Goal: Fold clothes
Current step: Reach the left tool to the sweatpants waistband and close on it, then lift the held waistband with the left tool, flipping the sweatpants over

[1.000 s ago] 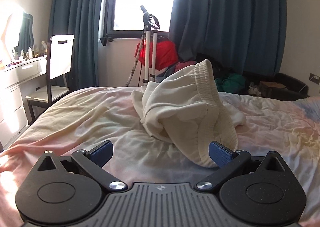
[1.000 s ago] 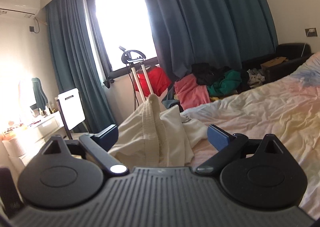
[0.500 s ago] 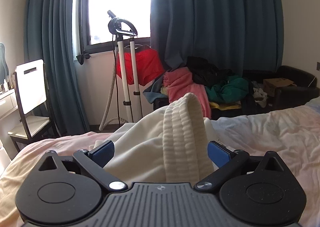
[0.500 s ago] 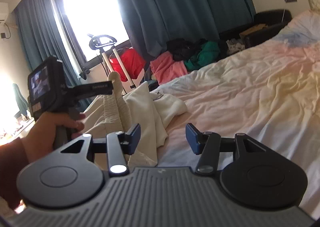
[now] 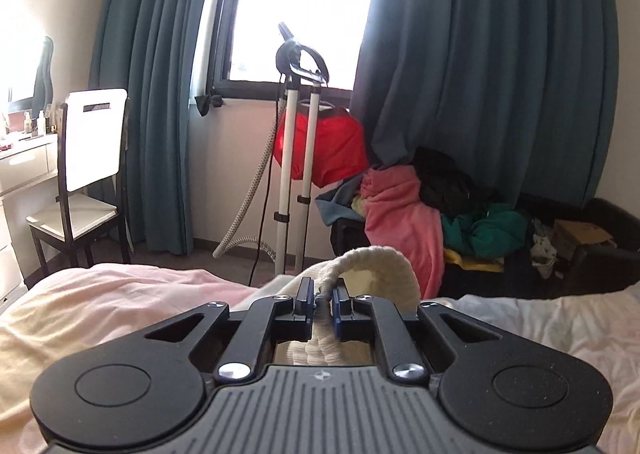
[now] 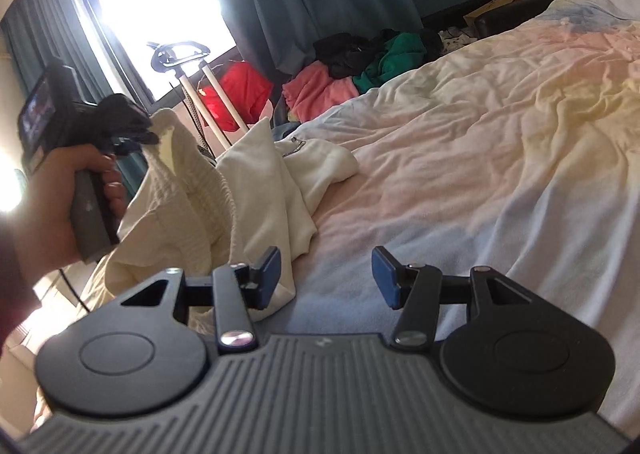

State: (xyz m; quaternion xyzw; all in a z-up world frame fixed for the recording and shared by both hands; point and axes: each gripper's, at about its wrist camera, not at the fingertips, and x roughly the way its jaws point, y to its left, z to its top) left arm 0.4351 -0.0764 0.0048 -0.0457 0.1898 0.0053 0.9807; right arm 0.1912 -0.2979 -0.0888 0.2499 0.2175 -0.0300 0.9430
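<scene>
Pinching ribbed cream garment (image 5: 376,266) waistband

Lost most of the cream garment (image 5: 376,266) behind the left gripper (image 5: 322,304). Cut the chair (image 5: 86,174) and dresser (image 5: 24,170) at nine o'clock. Blurred the hand (image 6: 52,206).

A cream garment (image 6: 256,190) with a ribbed band lies on a pale pink, yellow and blue bedsheet (image 6: 500,134), against teal curtains (image 5: 480,74), a red cloth (image 5: 332,150) and black grippers' blue pads (image 6: 269,274).
</scene>
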